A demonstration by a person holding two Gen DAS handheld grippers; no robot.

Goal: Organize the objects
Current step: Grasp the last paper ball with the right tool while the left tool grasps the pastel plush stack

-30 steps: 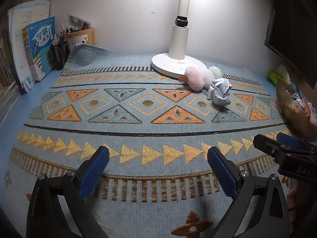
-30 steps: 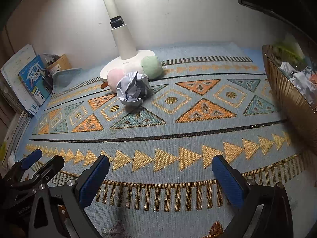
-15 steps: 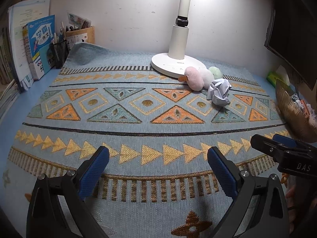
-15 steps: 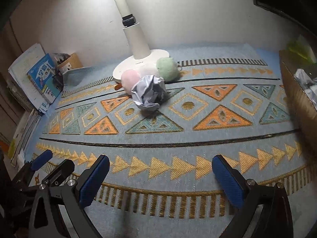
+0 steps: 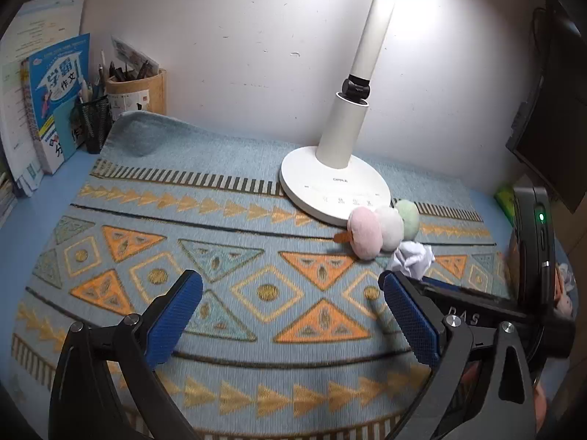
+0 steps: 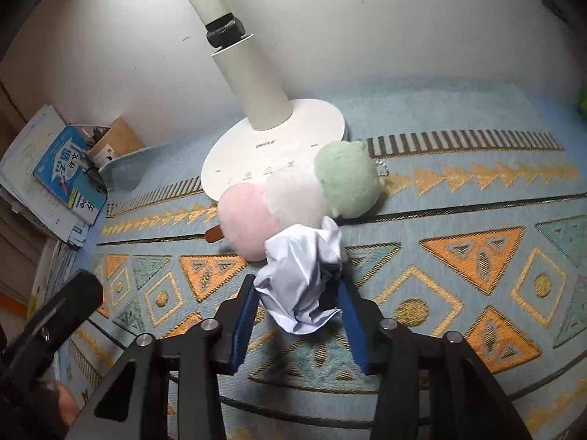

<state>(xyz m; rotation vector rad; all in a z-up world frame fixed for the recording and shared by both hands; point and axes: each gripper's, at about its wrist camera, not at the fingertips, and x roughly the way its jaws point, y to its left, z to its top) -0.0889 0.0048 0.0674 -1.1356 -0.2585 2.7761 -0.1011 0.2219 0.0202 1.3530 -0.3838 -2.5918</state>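
In the left wrist view the left gripper [image 5: 290, 315] stands wide, with nothing between its blue pads, hovering over the patterned cloth [image 5: 234, 256] well in front of the lamp [image 5: 335, 179]. The crumpled paper [image 5: 412, 258] lies just in front of the lamp's base, beside the plush toy [image 5: 381, 227] that leans on the rim of that base. The right tool crosses the view at the lower right and hides the paper's near side. Left of the lamp, against the white wall, stand a pen holder [image 5: 137, 88] and a row of books [image 5: 55, 99]; a dark monitor [image 5: 550, 110] hangs to the lamp's right.

In the right wrist view the right gripper [image 6: 299, 306] is closing, drawn narrow, with the crumpled paper between its pads and both pads on its sides. The paper touches the pink end of the plush toy, which lies against the lamp's base.

The risk is judged to be a poor hold: crumpled paper gives way under pressure and only its lower part sits between the pads, so it may slip out on lifting. A loose fold might also drag the plush toy along, or the woven cloth could ruck up if the fingertips scrape it. The lamp stands close enough to be bumped.
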